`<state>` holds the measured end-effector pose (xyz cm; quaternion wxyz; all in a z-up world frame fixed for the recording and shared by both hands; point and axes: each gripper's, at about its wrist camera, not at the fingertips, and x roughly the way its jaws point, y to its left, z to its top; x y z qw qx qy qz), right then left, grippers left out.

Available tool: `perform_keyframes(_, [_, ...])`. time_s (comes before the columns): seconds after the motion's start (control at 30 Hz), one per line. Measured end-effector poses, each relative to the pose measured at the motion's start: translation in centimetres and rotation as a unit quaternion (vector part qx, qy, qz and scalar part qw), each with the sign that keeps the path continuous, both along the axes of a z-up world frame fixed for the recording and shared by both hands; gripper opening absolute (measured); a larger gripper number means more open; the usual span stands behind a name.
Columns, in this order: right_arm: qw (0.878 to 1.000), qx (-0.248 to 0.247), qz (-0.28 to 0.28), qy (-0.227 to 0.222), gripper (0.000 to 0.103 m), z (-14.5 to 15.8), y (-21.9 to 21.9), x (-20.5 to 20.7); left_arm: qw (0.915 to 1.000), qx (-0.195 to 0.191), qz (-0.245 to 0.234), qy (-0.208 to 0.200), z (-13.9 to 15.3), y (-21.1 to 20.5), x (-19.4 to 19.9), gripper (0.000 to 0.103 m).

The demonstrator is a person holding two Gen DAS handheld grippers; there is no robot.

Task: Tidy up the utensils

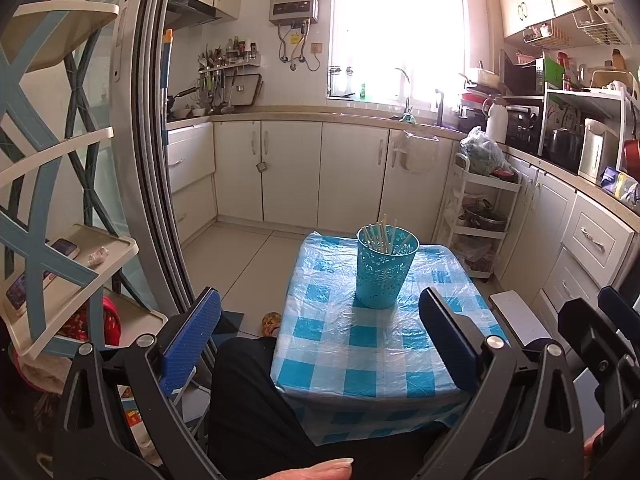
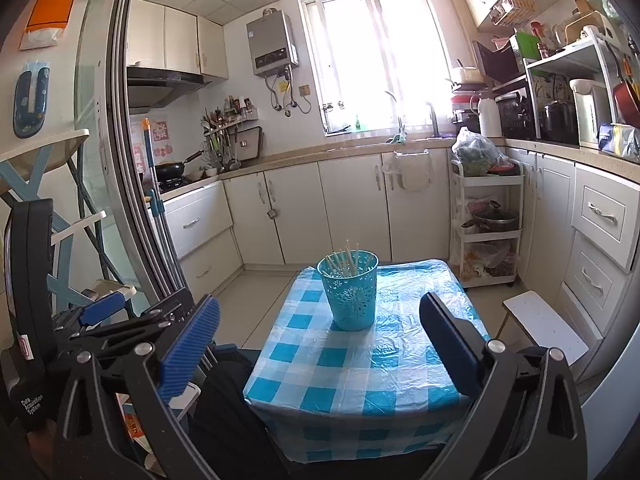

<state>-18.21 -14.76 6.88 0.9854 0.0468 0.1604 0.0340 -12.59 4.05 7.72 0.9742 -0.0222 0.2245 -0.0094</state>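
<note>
Small kitchen w/ cream cabinets (image 2: 352, 204) along the back wall & right side, bright window (image 2: 380, 52) over the counter. In front: small table (image 1: 372, 344) under a blue/white checked cloth w/ clear plastic sheet on top, crinkled & shiny. On the table's far half, roughly centred, stands a teal holder cup (image 1: 385, 268), upright, tapering to a narrower base, walls pierced in a lacy flower pattern, rim open. Inside it a bunch of pale chopsticks (image 1: 383, 234), thin, cream-coloured, leaning loosely at diff angles, tips poking above the rim; exact count can't be told. Rest of cloth around cup is bare. Left gripper (image 1: 320, 328) sits low at the table's near edge, blue ribbed pads spread wide, nothing betw them, well short of the cup. Right gripper (image 2: 320, 332) same: fingers wide apart, empty, held back at near edge; cup is ahead betw its fingers in right wrist view, apart from both. A fingertip shows at bottom of left view.
</note>
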Motion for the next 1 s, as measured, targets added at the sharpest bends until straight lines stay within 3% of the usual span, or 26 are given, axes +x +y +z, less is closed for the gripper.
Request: perform_keyframes(1.0, [1.0, -0.012, 0.002, -0.018, 0.096, 0.4, 0.6, -1.4, 0.9999, -0.001, -0.001, -0.012, 0.4, 0.0, -1.3, 0.095])
